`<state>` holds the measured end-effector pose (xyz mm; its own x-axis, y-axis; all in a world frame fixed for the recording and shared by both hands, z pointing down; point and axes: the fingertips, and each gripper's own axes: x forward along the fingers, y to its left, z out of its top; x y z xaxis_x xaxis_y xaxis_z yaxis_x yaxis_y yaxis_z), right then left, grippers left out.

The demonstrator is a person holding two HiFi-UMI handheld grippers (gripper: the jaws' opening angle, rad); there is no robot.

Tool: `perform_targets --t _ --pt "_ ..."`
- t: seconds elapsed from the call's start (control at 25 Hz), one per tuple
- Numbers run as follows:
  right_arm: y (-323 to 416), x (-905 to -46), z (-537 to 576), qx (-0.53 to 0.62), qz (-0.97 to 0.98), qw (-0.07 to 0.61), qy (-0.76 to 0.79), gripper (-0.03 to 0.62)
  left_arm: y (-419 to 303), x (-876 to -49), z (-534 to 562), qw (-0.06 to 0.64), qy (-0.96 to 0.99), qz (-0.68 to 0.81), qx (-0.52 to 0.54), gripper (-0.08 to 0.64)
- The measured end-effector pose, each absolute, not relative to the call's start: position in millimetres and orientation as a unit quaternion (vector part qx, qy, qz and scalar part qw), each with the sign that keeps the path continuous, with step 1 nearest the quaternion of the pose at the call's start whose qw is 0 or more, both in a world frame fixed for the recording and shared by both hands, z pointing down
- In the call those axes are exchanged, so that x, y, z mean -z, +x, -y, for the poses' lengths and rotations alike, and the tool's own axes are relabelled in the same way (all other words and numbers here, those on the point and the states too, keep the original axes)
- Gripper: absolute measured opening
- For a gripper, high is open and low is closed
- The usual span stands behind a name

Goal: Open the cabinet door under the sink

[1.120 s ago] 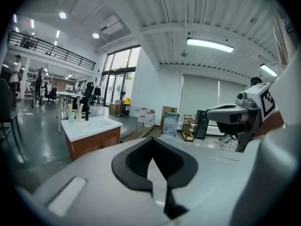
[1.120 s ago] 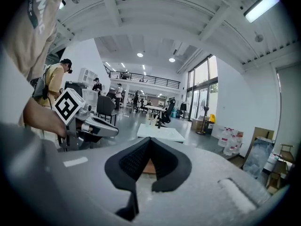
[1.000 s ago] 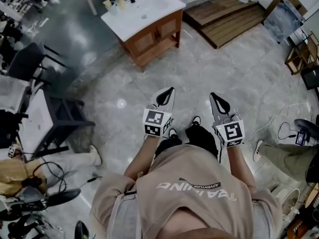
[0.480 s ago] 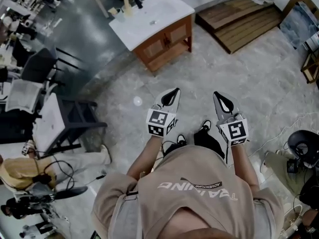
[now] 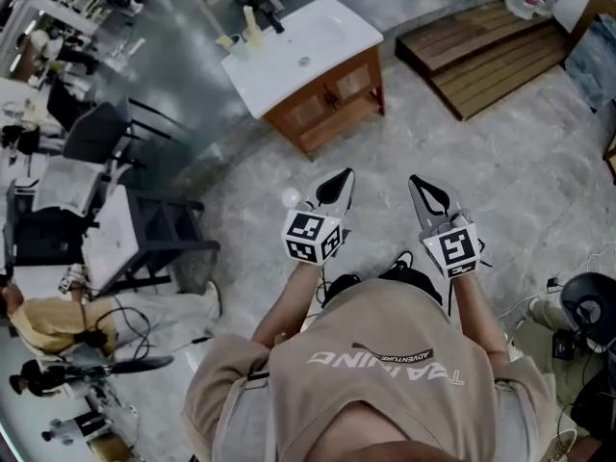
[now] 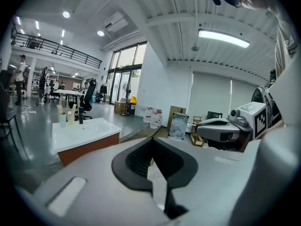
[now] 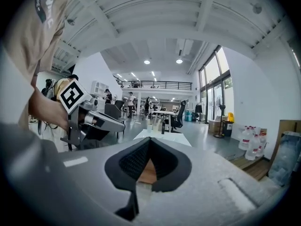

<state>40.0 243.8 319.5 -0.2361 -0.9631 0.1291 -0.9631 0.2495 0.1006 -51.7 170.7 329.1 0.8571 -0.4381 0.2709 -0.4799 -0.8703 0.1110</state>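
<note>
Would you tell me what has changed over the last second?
The person has walked forward: in the head view, the sink cabinet now sits nearer the left gripper and right gripper. Nothing was grasped or released. Both grippers stay shut and empty, side by side, and the doors remain closed.

A white sink (image 5: 298, 51) tops a red-brown wooden cabinet (image 5: 332, 104) at twelve o'clock, on a mottled grey stone floor (image 5: 500, 171). The pale grey left gripper (image 5: 344, 175) and right gripper (image 5: 416, 181), black-lined within, carry cubes (image 5: 310, 236) patterned in black-and-white squares. The person's shirt (image 5: 375, 393) is beige with white lettering. Brown slatted boards (image 5: 481, 46) lie at one o'clock, black chairs (image 5: 96, 135) at ten.
</note>
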Motion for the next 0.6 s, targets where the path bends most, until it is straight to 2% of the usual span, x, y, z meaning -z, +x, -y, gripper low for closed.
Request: perform_targets --t 0.36,0.6 --pt "83.8 -328.4 -222.2 -0.026 0.796 0.065 0.601 0.002 -27.1 -340.4 -154.4 0.099 0.949 0.263 -0.147 0.017" --pt "94.4 -331.8 -196.8 -0.029 0.795 0.069 0.603 0.002 -13.7 -335.2 -124.3 0.076 0.949 0.269 -0.143 0.017"
